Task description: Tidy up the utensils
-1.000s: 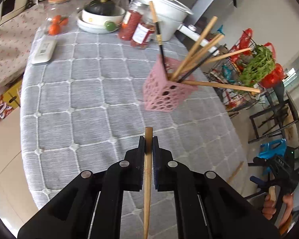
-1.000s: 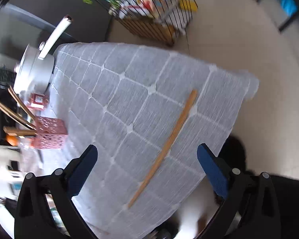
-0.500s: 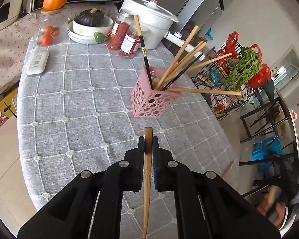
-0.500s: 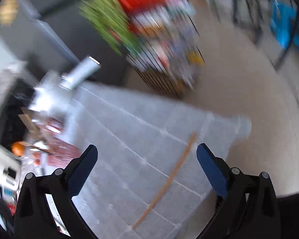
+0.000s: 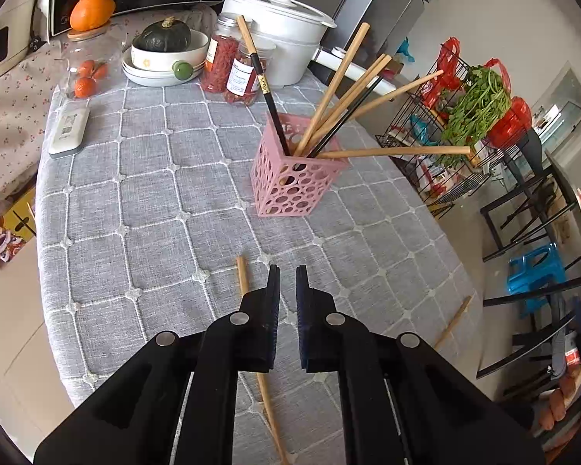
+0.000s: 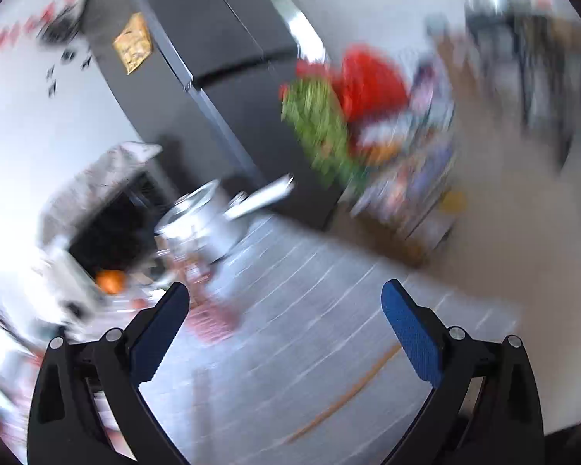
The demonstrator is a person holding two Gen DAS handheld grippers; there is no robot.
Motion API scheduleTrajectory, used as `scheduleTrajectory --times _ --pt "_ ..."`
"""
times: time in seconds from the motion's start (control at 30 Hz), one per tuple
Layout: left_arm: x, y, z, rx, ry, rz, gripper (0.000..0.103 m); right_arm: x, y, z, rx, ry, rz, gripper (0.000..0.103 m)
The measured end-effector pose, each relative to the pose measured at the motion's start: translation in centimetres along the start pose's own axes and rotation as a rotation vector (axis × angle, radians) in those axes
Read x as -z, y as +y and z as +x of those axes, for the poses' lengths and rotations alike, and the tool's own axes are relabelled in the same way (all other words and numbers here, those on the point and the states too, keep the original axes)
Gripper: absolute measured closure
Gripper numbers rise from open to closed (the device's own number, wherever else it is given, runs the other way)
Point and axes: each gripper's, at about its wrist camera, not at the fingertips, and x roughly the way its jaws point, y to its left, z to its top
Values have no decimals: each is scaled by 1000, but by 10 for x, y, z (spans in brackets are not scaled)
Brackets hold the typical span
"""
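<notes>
A pink perforated holder stands on the grey quilted tablecloth with several wooden and black chopsticks in it. My left gripper hovers above the cloth with its jaws slightly apart and nothing between them. A loose wooden chopstick lies on the cloth just left of it, running under the gripper. Another chopstick lies near the table's right edge; it also shows in the blurred right wrist view. My right gripper is wide open and empty above that edge.
At the table's far end stand a white pot, two jars, a bowl with a dark squash and a remote. A wire rack with greens and dark chairs stand right of the table.
My left gripper let go of the wooden chopstick, which now lies on the cloth to its left. The right gripper swung upward, away from the table edge, and its view is blurred.
</notes>
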Motion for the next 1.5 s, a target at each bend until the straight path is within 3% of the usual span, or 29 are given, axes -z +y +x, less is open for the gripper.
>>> scheduleTrajectory --times 0.07,0.17,0.23,0.37,0.63,0.67,0.73,0.83,0.97,1.13,1.2,1.27,1.33,1.37,1.5 --pt "0 1 3 -14 12 0 96 5 19 -11 39 -79 -166 6" --pt "3 6 27 -49 125 -8 96 9 20 14 19 74 -236 6" --pt "5 12 42 -87 182 -34 96 19 3 39 45 235 -157 6" --pt "2 14 67 -143 228 -45 88 36 -31 65 72 394 6 6" --pt "-4 17 125 -253 277 -70 85 57 -65 100 184 578 186 6" --pt "-5 13 124 -273 243 -41 85 60 -70 108 201 599 214 6" --pt "-1 2 125 -342 233 31 96 63 -76 122 228 626 251 6" --pt "4 -2 120 -359 202 56 97 68 -84 140 288 666 313 7" --pt "1 2 93 -298 165 29 97 66 -89 160 376 677 397 28" --pt "-6 -12 55 -196 95 38 97 67 -80 189 507 697 421 37" --pt "-6 -17 43 -171 84 54 97 69 -74 202 575 712 395 49" --pt "-8 -23 38 -156 69 65 97 73 -69 214 668 716 380 74" --pt "-9 -27 32 -141 49 68 97 75 -67 216 726 708 393 79" --pt "-10 -27 26 -133 35 65 97 76 -67 216 720 690 405 93" --pt "-9 -15 12 -95 0 43 97 78 -63 208 617 649 420 94"
